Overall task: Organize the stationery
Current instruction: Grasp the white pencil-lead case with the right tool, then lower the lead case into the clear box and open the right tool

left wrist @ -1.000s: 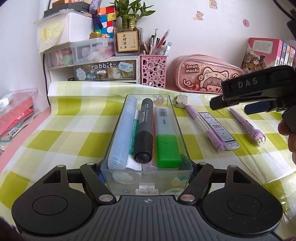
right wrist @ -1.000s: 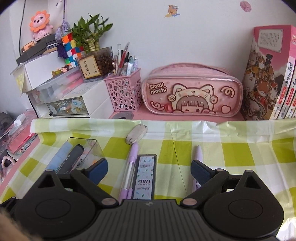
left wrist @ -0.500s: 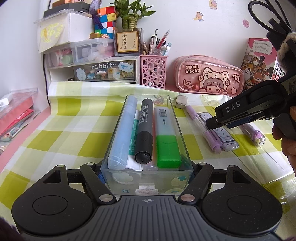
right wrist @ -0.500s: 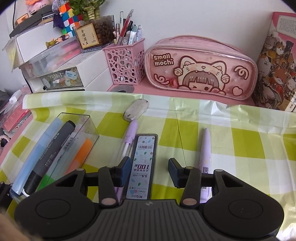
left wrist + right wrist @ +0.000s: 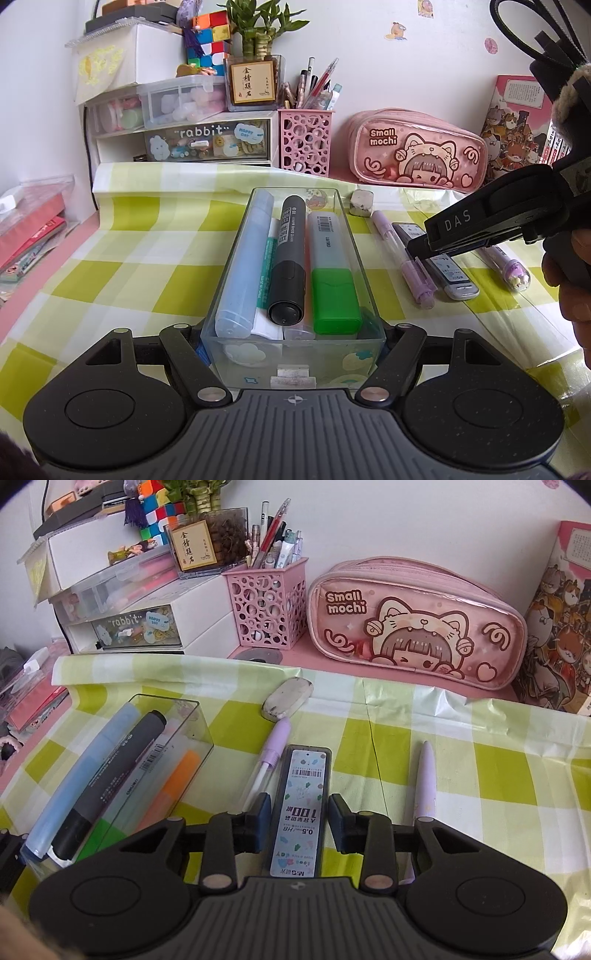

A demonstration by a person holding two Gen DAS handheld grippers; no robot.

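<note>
My left gripper (image 5: pixel 293 341) is shut on the near end of a clear box (image 5: pixel 236 343) that holds a blue marker (image 5: pixel 243 266), a black marker (image 5: pixel 288 258), a green highlighter (image 5: pixel 330 273) and other pens. My right gripper (image 5: pixel 299 818) is low over the cloth, its pads (image 5: pixel 263 812) on either side of a grey lead-refill case (image 5: pixel 301 808) with small gaps; it reads as open. A purple pen (image 5: pixel 267 766) lies left of the case, a lilac pen (image 5: pixel 424 779) right of it, and a white eraser (image 5: pixel 288 698) beyond. The right gripper also shows in the left wrist view (image 5: pixel 417 251).
A green-and-white checked cloth (image 5: pixel 461 775) covers the desk. At the back stand a pink pencil case (image 5: pixel 413 624), a pink pen holder (image 5: pixel 267 605), white drawers (image 5: pixel 184 136) and books (image 5: pixel 557 635). Red boxes (image 5: pixel 29 229) lie at the left edge.
My right gripper has come down and forward over the lead-refill case and its fingers have narrowed around it. The left gripper and the clear box have not moved.
</note>
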